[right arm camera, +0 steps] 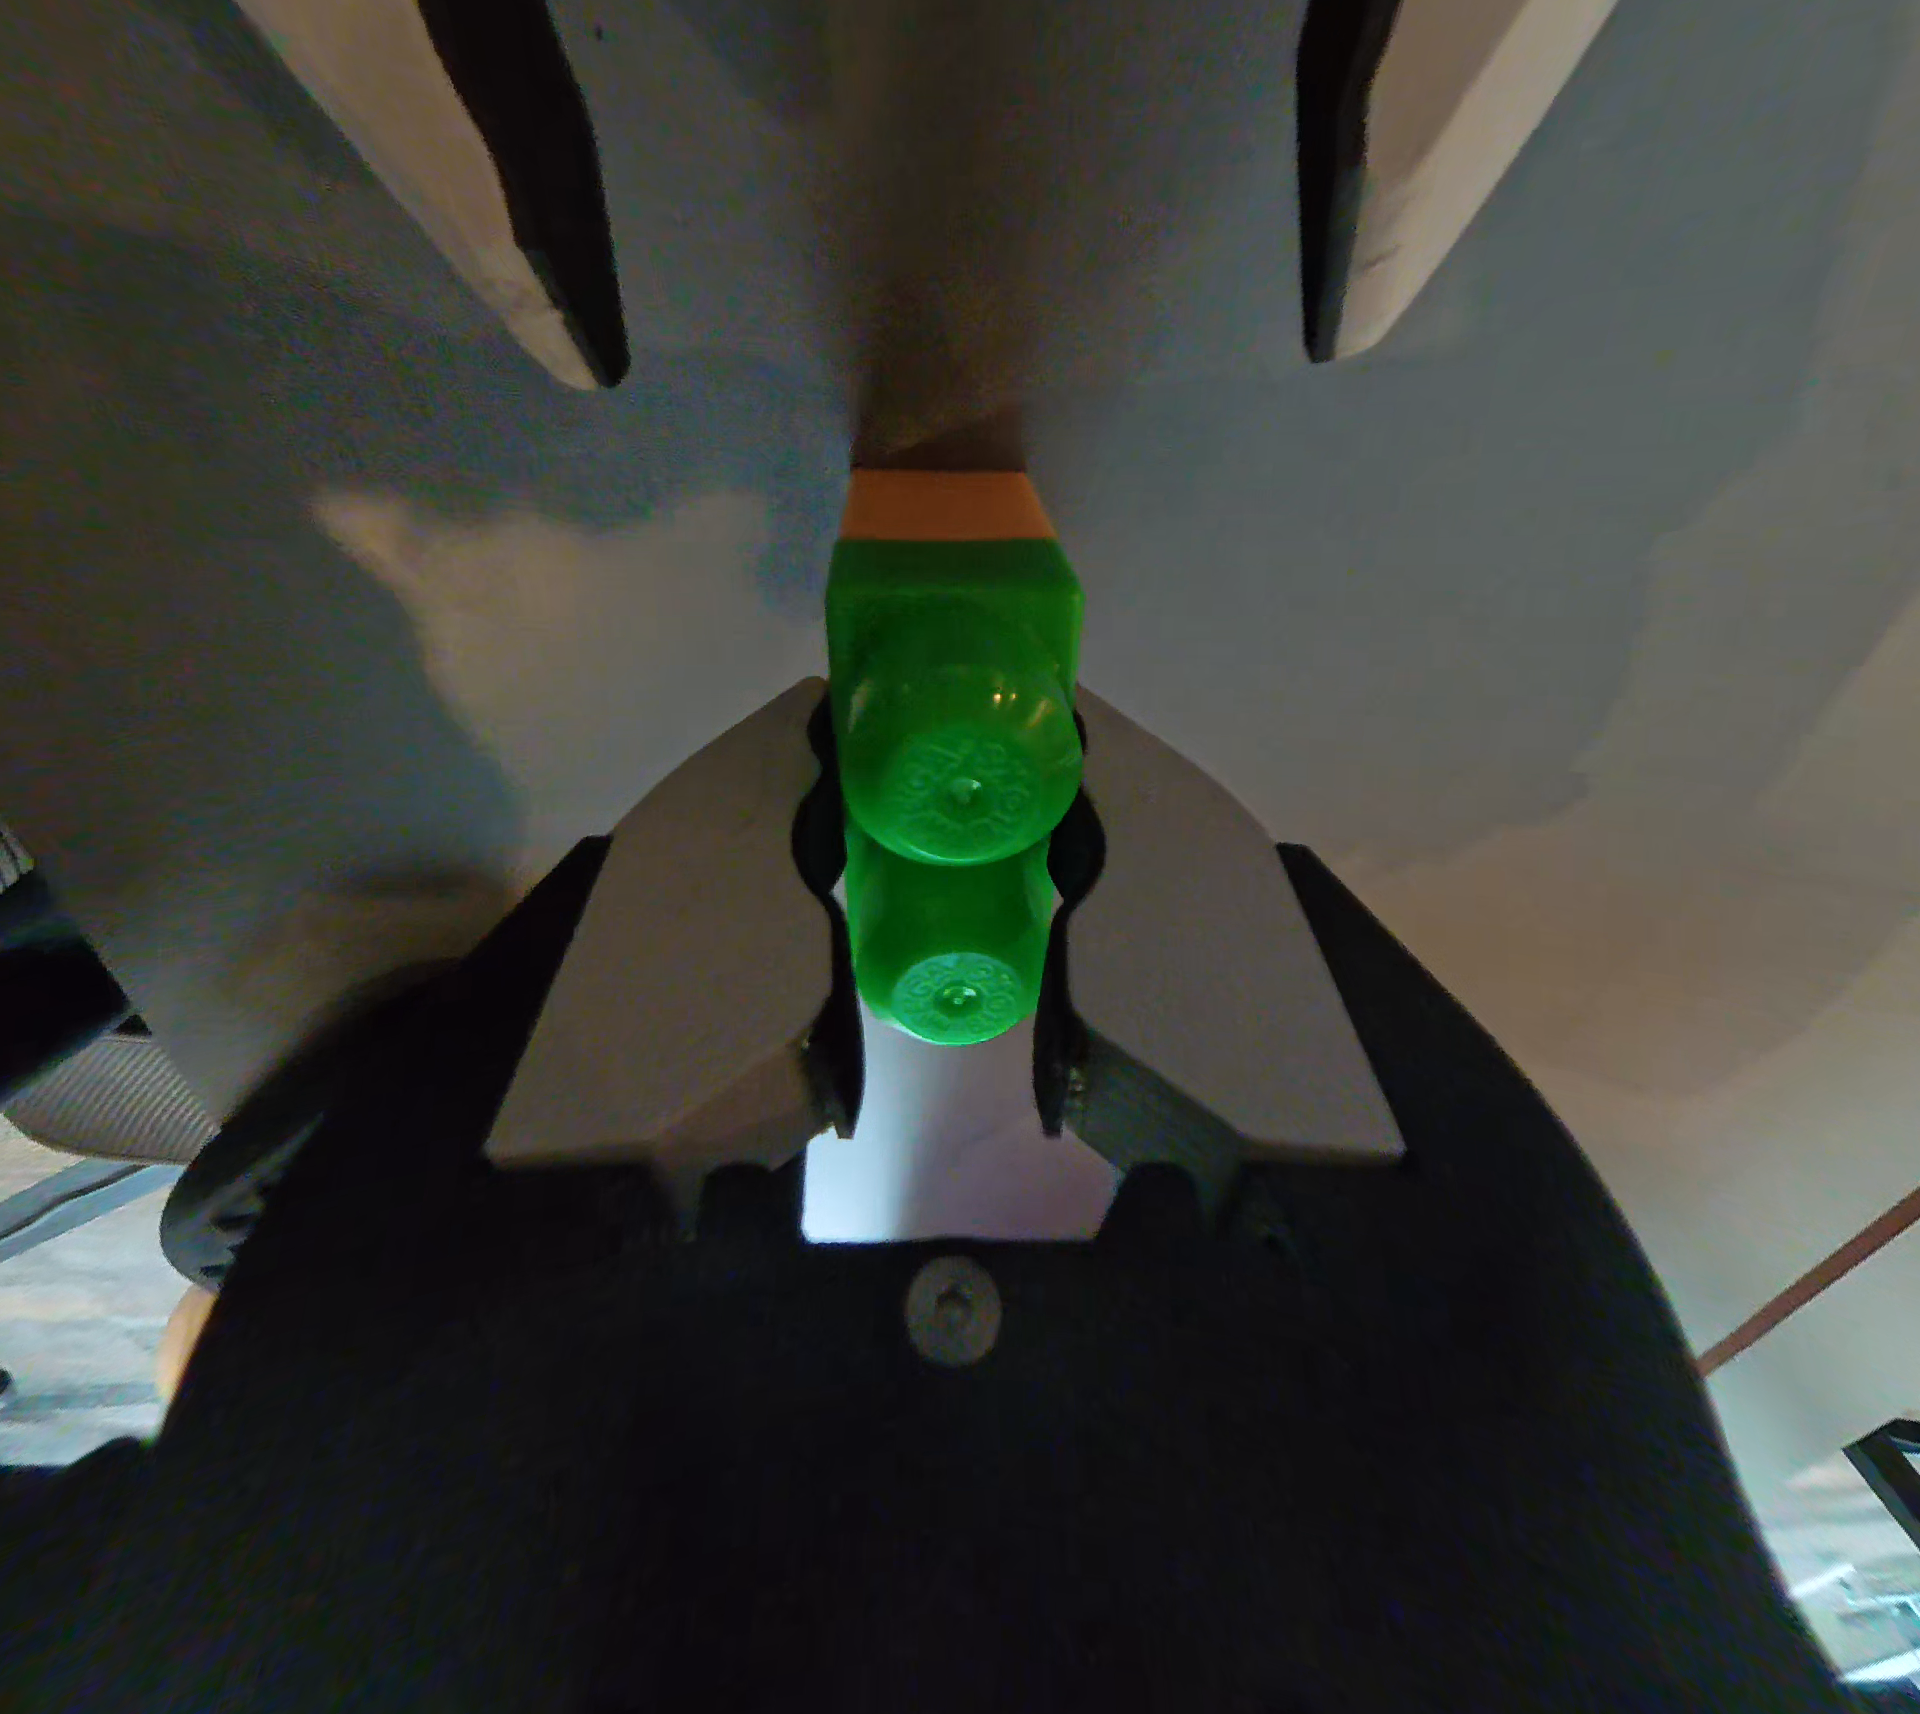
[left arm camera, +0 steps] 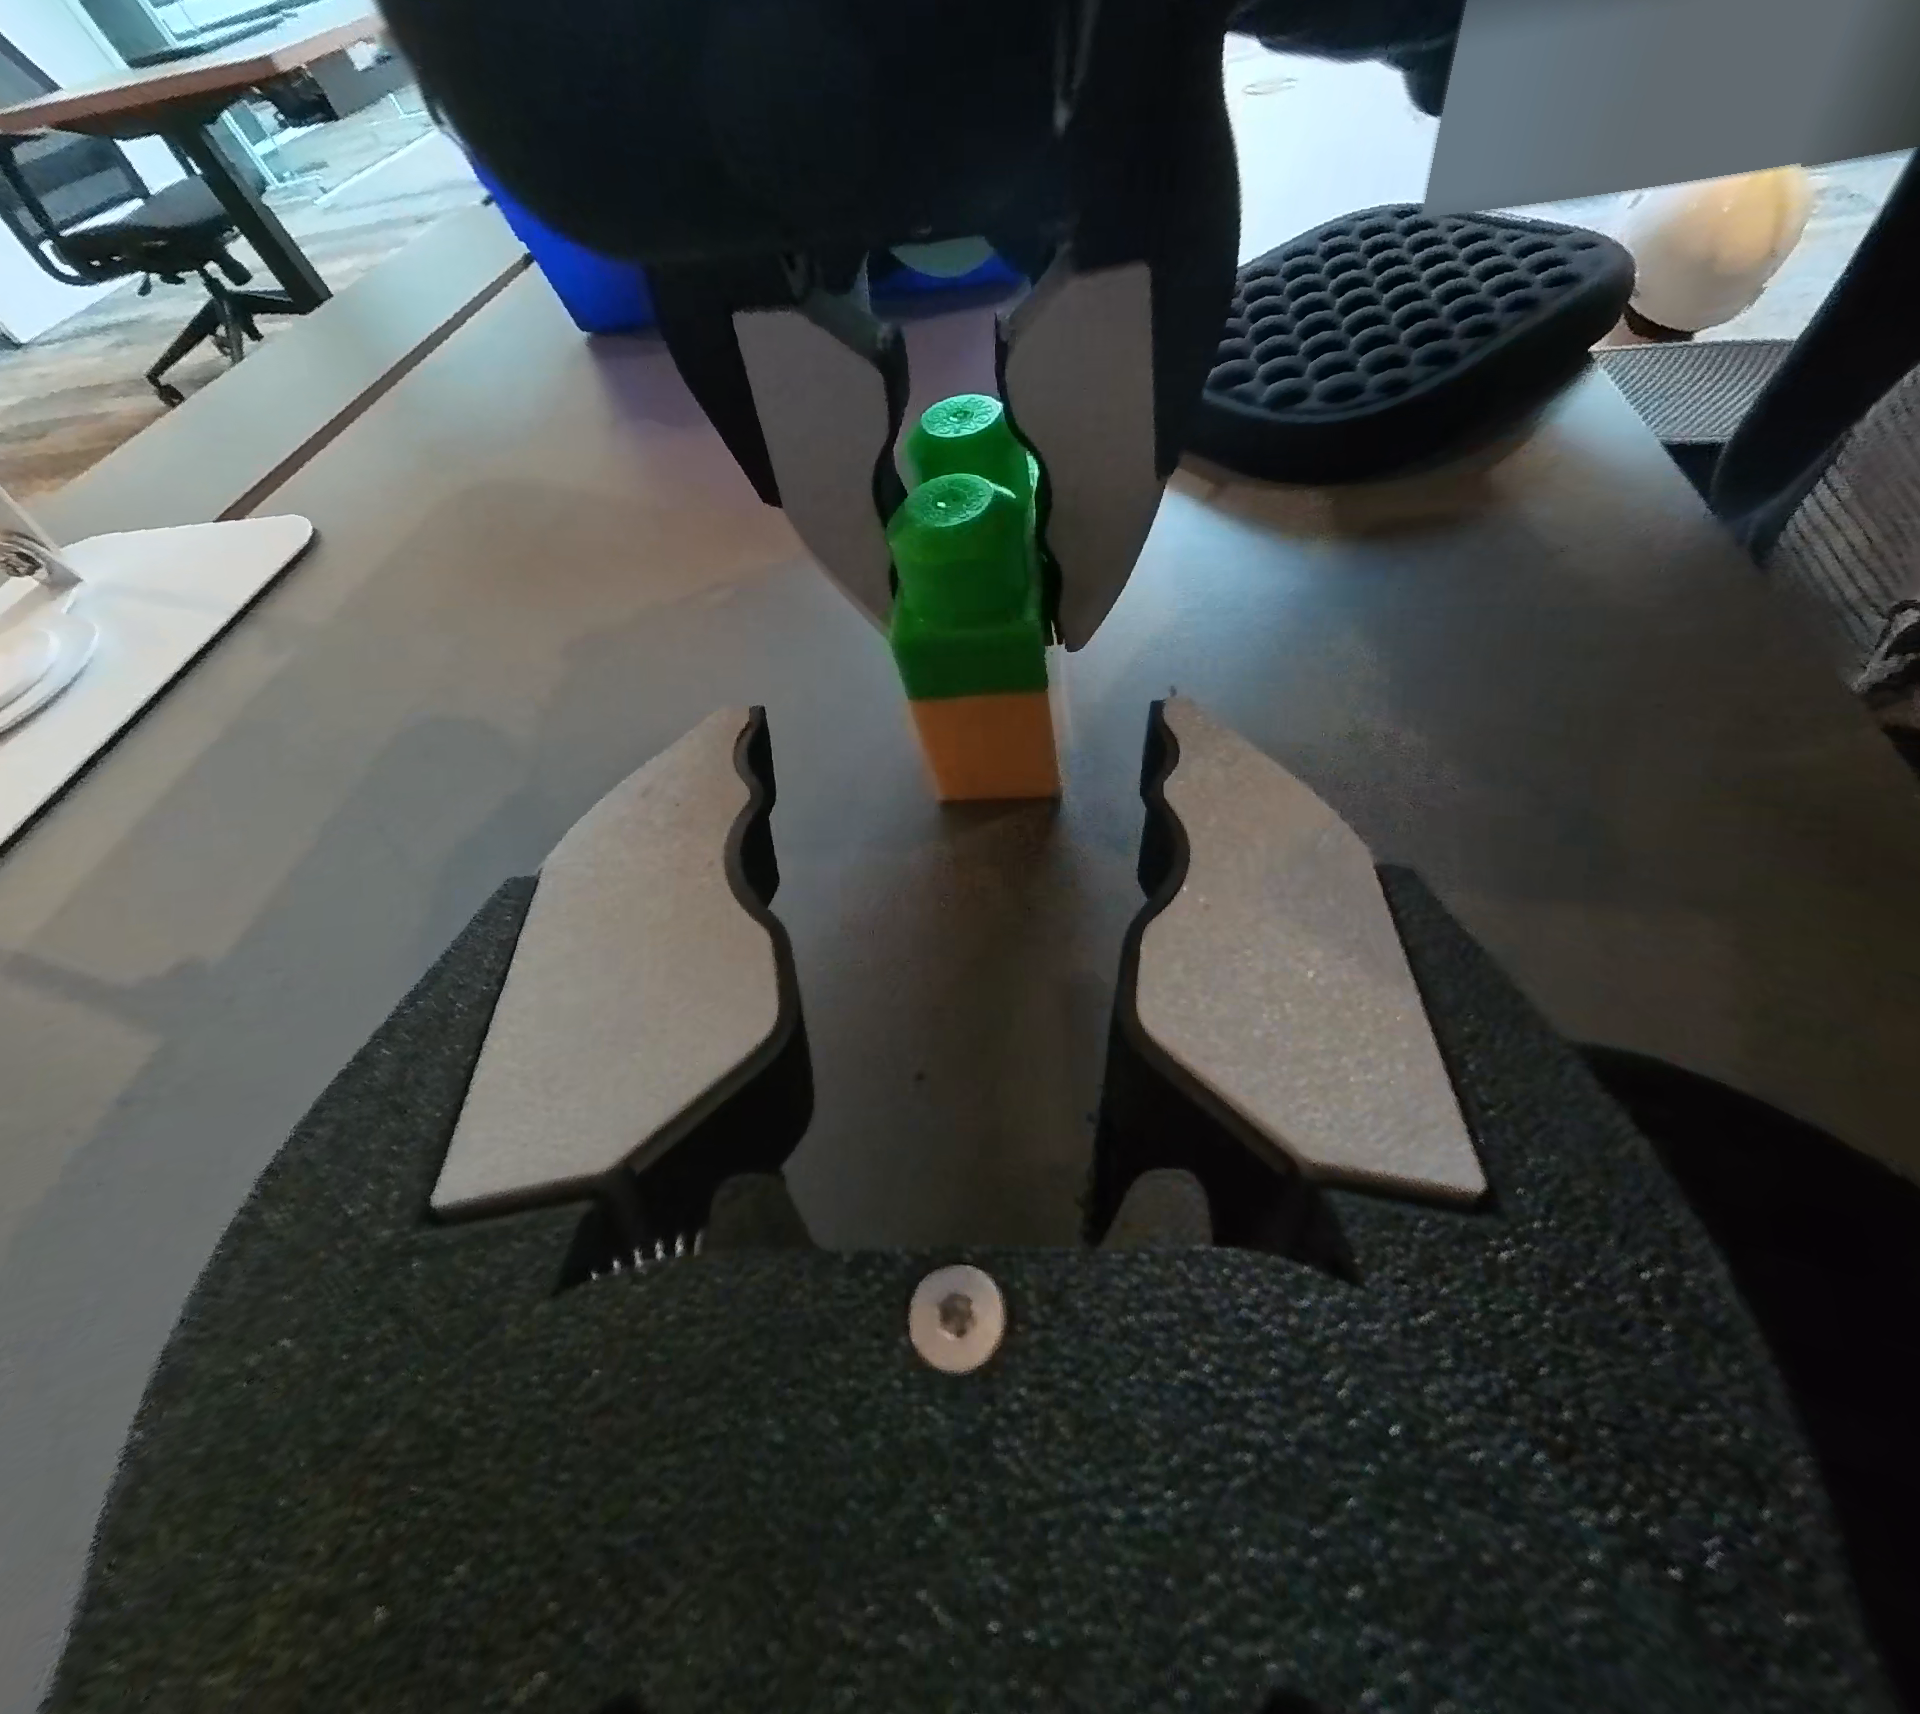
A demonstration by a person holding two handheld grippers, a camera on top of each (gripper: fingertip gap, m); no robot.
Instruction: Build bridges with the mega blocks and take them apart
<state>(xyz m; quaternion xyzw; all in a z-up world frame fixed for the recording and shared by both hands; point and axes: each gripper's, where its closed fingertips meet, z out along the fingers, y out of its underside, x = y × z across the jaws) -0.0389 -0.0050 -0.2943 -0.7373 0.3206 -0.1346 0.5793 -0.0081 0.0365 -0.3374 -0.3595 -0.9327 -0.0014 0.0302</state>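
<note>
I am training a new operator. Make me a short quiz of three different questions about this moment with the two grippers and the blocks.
1. True or false: the left gripper is closed on the stack.
2. Multiple choice: which block does the right gripper clamp? A) the bright green plastic two-stud block B) the orange plastic block under it C) neither
3. Short answer: on what does the orange block stand?

Key
1. False. Its jaws stand apart, short of the stack.
2. A. The pads press the green studs from both sides.
3. On the dark grey table, with the green block stacked on top.
</note>
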